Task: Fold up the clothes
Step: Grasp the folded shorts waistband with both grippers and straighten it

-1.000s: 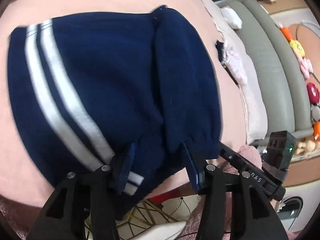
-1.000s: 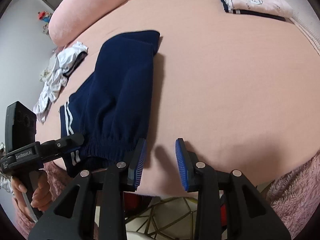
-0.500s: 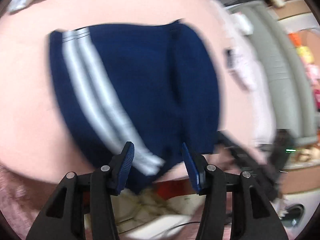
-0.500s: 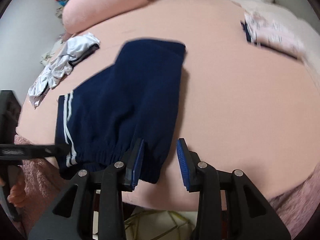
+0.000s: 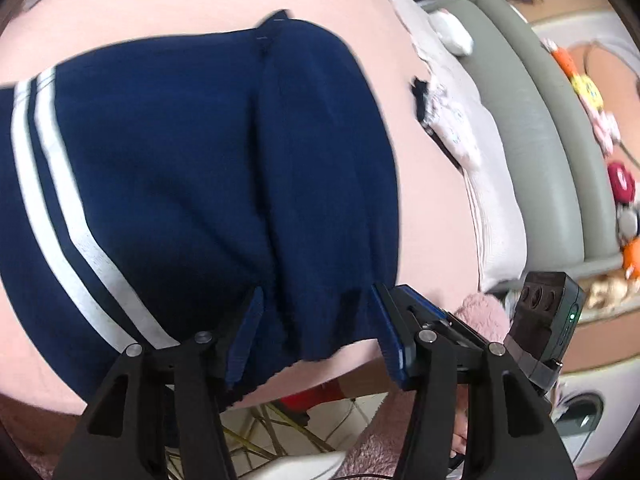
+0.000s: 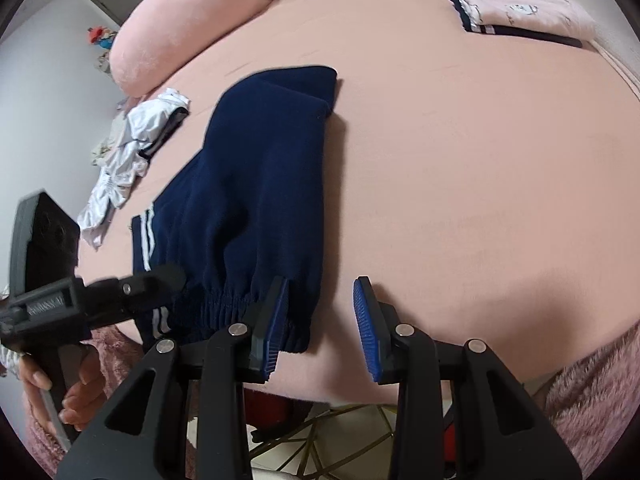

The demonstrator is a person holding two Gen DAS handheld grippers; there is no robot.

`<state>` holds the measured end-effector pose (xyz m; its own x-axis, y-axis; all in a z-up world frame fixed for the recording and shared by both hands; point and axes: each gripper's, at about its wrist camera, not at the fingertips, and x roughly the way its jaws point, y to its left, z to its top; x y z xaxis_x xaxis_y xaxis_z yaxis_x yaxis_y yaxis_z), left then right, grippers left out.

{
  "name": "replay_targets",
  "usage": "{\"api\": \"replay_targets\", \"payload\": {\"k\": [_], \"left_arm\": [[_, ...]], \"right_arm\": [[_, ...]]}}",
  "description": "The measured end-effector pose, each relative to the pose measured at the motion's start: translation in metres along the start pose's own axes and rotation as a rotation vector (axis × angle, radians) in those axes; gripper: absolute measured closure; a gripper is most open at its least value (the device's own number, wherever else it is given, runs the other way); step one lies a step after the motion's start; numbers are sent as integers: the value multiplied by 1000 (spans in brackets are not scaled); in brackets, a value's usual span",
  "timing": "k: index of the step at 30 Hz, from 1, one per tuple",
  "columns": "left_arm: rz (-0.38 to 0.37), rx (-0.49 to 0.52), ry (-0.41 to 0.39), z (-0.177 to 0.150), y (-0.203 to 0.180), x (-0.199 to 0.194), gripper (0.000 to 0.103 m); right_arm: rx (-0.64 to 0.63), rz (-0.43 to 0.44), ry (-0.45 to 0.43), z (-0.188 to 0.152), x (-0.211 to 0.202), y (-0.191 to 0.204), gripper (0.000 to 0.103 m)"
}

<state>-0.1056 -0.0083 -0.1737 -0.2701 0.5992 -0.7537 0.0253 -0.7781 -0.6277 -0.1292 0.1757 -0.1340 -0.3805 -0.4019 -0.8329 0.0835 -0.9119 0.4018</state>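
Pink bed (image 6: 460, 168) under navy shorts (image 6: 256, 200)

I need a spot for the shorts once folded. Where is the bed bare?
The pink sheet lies bare between the navy shorts and the folded pink top. It is crowded left of the shorts, where the white clothes lie by the pillow.

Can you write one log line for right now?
item: navy white-striped fabric shorts flat on pink bed | left gripper: opening | right gripper: open
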Motion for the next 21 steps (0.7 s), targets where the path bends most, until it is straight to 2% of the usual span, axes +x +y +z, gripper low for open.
{"api": "replay_targets", "payload": {"k": [4,6,8,11,13,14,15,17,19,21], "left_arm": [[48,34,44,0,-10,-7,47],[2,34,55,-3,-10,-9,47],[-1,38,63,-1,-10,-2,47],[-51,1,55,1,-2,-1,47],[-81,3,35,6,-2,2,55],[-96,5,26,9,-2,4,69],[-112,6,16,12,-2,5,79],[-146,-5,-26,14,-1,0,88],[-171,-12,-80,16,-2,-10,89],[-149,13,-136,12,-6,-28,91]], "right_arm": [[-15,-26,-19,1,-6,1,69],[-5,-35,-23,2,-9,-4,69],[4,-47,-8,2,-6,-8,69],[23,-45,17,3,0,-11,69],[17,-42,12,3,-1,-9,69],[10,-44,6,3,-2,-7,69],[5,-53,-3,3,-3,-6,69],[19,-63,-3,2,-3,-5,69],[29,-56,-6,3,-6,0,69],[11,-29,-46,9,-18,8,69]]}}
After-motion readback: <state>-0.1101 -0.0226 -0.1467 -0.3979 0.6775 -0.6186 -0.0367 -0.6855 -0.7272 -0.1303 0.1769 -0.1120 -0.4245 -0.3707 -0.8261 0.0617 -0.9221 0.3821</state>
